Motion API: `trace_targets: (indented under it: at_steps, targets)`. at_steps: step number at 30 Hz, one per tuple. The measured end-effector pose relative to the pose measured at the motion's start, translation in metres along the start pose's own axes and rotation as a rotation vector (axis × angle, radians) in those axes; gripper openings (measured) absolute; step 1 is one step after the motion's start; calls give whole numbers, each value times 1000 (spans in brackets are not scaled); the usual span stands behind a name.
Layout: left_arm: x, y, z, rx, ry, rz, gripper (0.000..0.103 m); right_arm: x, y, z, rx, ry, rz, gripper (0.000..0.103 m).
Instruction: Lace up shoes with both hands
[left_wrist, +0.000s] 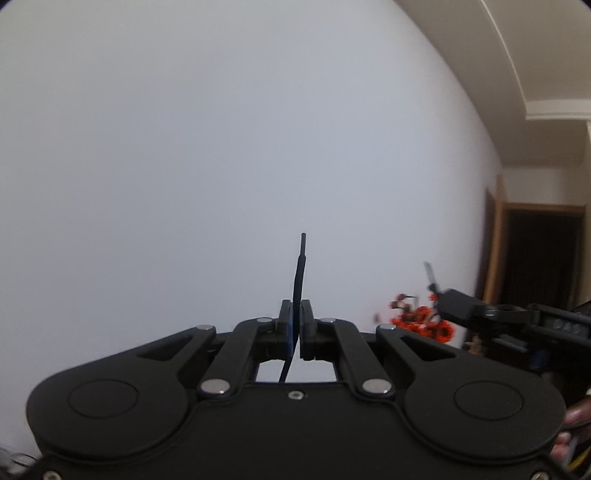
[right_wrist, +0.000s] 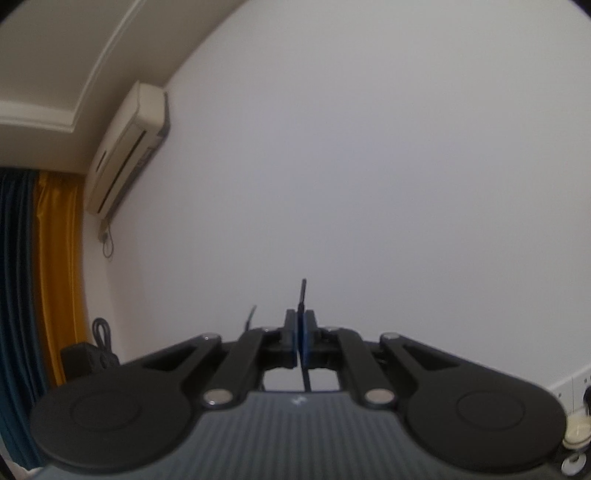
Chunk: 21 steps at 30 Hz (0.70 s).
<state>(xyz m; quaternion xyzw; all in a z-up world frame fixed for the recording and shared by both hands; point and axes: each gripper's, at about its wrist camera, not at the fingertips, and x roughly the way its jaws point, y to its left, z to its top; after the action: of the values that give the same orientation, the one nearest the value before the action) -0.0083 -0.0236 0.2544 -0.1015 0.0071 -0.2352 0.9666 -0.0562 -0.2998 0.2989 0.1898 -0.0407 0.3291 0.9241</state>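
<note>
Showing only in my left view, red artificial flowers (left_wrist: 421, 321) (blurred); both my left tool (left_wrist: 295, 317) and right tool (right_wrist: 300, 325) pinch thin dark shoelace ends (left_wrist: 300, 266) tightly.

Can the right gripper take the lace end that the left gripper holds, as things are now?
Probably not yet. The right gripper is shut on its own lace end, so its fingers are occupied. The left gripper clamps the other lace end; open air lies between them.

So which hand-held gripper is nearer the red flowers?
Probably right. The right hand-held gripper overlaps the red flowers in the left wrist view; the left hand-held gripper sits off to their left.
</note>
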Motion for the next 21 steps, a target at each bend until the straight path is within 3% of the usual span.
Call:
trace_targets:
  at_steps: [6, 13, 21]
  targets:
    - [1, 0, -3, -38, -10, -39, 2, 14, 28, -5, -53, 10, 29, 3]
    - [-4, -11, -9, 34, -33, -52, 2, 29, 44, -11, -91, 37, 40, 3]
    - [2, 11, -3, -23, -15, 17, 2, 20, 44, -5, -86, 7, 21, 3]
